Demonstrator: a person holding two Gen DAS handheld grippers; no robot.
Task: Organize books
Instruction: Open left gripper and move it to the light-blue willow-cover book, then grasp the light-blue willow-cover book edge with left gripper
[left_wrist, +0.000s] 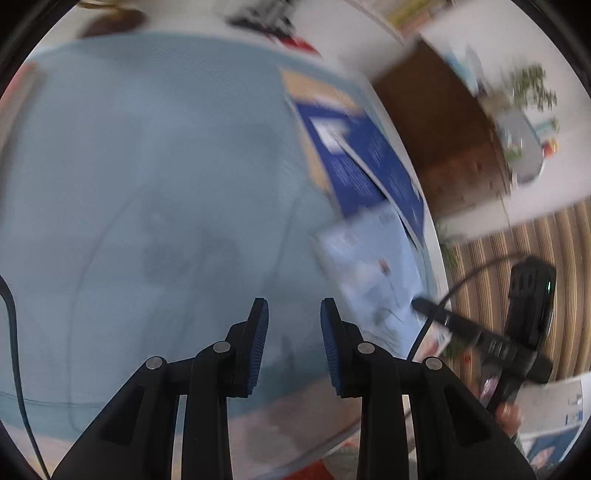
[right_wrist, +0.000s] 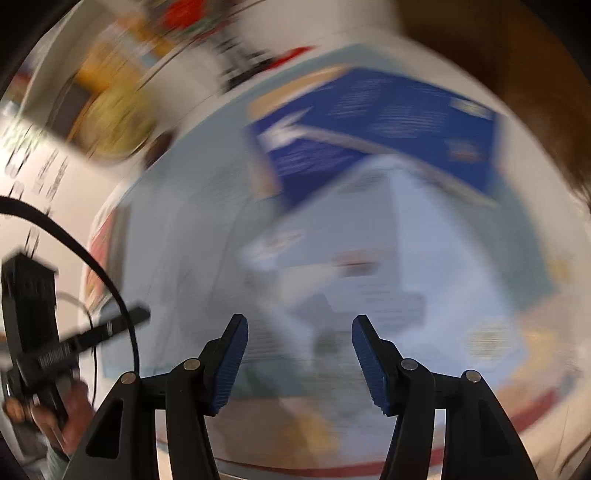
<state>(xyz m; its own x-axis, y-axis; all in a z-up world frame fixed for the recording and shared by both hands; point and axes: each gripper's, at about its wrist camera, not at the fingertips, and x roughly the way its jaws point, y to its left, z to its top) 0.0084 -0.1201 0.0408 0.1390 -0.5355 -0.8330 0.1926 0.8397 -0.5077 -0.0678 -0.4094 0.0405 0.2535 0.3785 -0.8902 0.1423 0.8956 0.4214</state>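
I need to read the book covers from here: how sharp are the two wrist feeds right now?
Left wrist view: fingers crisp, dark blue books and pale blue book smeared. Right wrist view: heavier smear; dark blue books and pale blue book show streaked, unreadable print. Both views bend at the edges.

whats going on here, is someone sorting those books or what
A person holds a two-finger gripper in each hand over a table with a pale blue cloth. Both frames are badly blurred. The left gripper and the right gripper are both open with nothing between the fingers. At the cloth's edge lie a dark blue book and a light blue book that partly overlaps it. Neither book is being held right now.
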